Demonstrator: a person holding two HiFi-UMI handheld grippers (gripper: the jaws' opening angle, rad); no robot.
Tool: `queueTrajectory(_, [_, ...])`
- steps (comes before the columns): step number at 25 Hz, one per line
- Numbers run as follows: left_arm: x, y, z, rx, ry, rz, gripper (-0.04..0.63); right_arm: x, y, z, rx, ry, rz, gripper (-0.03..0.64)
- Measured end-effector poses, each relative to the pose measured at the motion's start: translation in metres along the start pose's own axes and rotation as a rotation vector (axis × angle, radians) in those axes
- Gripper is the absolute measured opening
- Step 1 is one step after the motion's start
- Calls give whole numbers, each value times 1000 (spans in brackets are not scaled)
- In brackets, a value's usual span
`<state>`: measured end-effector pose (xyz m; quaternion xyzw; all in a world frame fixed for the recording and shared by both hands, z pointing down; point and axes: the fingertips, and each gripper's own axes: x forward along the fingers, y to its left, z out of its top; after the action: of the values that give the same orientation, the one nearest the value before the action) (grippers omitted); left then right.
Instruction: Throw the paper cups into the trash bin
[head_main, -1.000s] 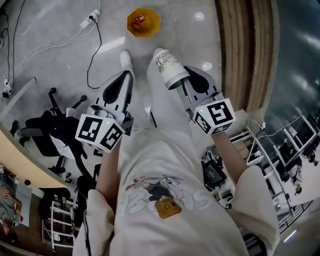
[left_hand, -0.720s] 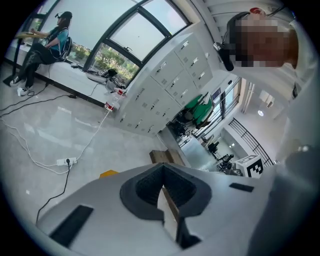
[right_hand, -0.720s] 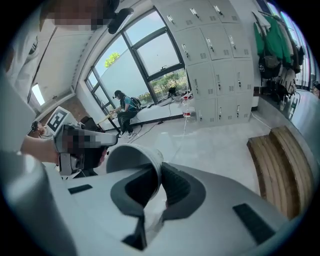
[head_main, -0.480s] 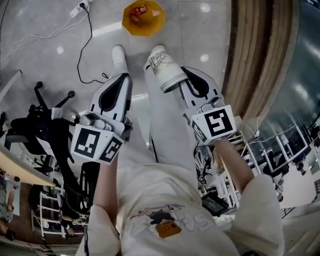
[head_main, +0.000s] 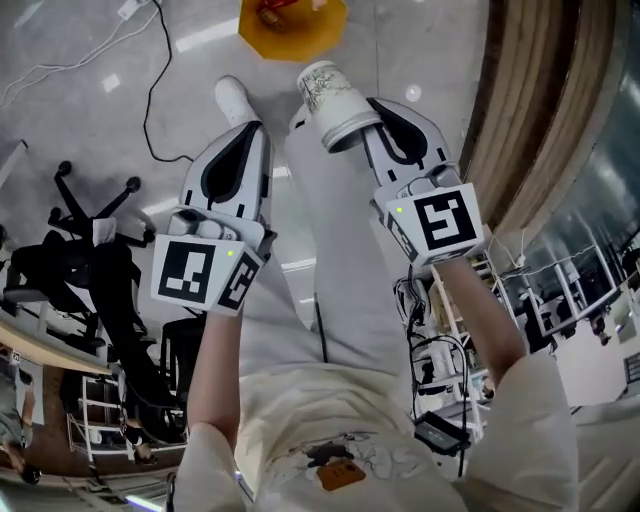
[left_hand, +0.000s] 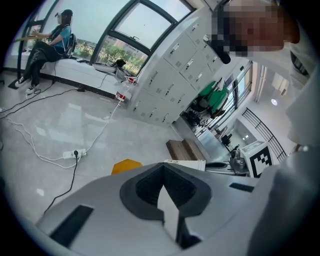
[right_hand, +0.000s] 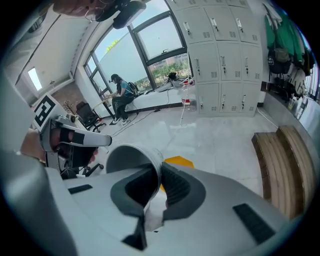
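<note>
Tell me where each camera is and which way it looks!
Head view: on the person's head, looking steeply down at the floor; shows both arms, legs, the left gripper and the right gripper.
Left gripper view: rides that gripper, looks along its closed jaws over the floor toward windows.
Right gripper view: rides that gripper, looks along jaws pinching the paper cup; the left gripper shows.
Shared: all three show the orange bin.

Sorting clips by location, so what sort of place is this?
Probably an office or lab workspace: grey lockers, an office chair, and a power strip lying on the polished floor.
</note>
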<state>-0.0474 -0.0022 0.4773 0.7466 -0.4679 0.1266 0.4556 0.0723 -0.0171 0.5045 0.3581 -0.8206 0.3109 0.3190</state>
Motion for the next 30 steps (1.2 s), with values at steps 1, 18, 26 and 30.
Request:
queueTrajectory(1, [6, 5, -5, 0, 3, 4, 6, 8, -2, -6, -1, 6, -3, 29])
queueTrajectory(18, [135, 124, -84, 33, 77, 137, 6, 139, -62, -99, 19, 104, -67, 31])
queueTrajectory(26, [181, 152, -116, 89, 157, 136, 6, 189, -76, -122, 23, 126, -72, 31])
queueTrajectory(30, [207, 168, -123, 107, 181, 138, 6, 212, -84, -135, 38, 137, -90, 31])
